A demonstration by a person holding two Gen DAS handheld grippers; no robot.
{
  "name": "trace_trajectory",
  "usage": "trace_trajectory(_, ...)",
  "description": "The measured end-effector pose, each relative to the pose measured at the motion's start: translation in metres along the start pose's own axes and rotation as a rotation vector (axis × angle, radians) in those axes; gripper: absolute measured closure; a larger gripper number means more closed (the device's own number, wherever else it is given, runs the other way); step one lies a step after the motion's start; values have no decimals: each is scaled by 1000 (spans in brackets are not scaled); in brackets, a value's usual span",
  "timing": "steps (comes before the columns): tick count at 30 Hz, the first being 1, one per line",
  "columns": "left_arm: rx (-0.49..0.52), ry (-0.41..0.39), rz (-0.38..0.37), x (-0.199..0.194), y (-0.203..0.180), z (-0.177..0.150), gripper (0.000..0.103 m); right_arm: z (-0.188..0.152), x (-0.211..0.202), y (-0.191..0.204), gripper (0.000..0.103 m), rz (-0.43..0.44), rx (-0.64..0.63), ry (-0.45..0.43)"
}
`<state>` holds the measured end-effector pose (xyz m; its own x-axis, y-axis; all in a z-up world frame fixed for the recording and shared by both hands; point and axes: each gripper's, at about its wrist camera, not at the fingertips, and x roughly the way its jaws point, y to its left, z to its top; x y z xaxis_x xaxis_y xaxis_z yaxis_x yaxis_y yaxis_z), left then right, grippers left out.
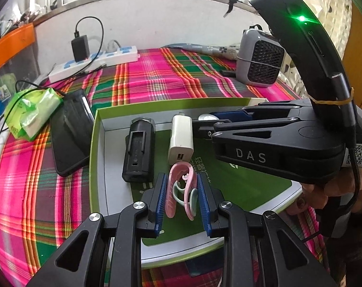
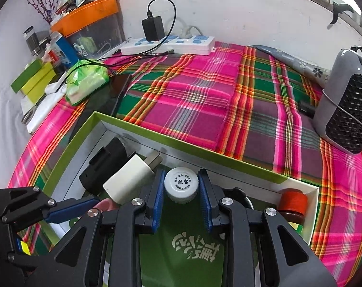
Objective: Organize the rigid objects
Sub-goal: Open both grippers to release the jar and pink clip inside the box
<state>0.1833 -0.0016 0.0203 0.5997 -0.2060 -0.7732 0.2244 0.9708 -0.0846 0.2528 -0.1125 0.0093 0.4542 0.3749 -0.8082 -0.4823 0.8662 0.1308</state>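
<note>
My left gripper (image 1: 182,191) clamps the pink clip (image 1: 181,189) low over the green box (image 1: 98,129); my right gripper (image 2: 181,191) grips the white bottle cap (image 2: 181,185) inside it. Advice: lower each squarely, then release. The box holds a black device (image 1: 139,148) at 10 o'clock, a white charger (image 1: 181,138) at 12, and a red roller (image 2: 293,203).

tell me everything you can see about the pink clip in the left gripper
The pink clip is a small curved piece, plastic by its look, with a pale green inner part and a little curl near the top. It stands upright between the blue ribbed pads of the left gripper, which touch both its sides. It sits over the green floor of the open box, just in front of the white charger.
</note>
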Motion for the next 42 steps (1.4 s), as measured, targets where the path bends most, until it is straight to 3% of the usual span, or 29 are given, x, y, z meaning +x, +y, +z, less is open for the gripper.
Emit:
trace_trajectory(17, 7, 20, -5, 2, 2, -1, 78, 1, 3, 4, 74, -30, -14, 11)
trace_trajectory(21, 7, 21, -6, 2, 2, -1, 77, 0, 3, 4, 61, -30, -13, 9)
trace_trajectory(42, 7, -23, 1, -28, -6, -9, 70, -10, -29, 16, 61, -71, -5, -60)
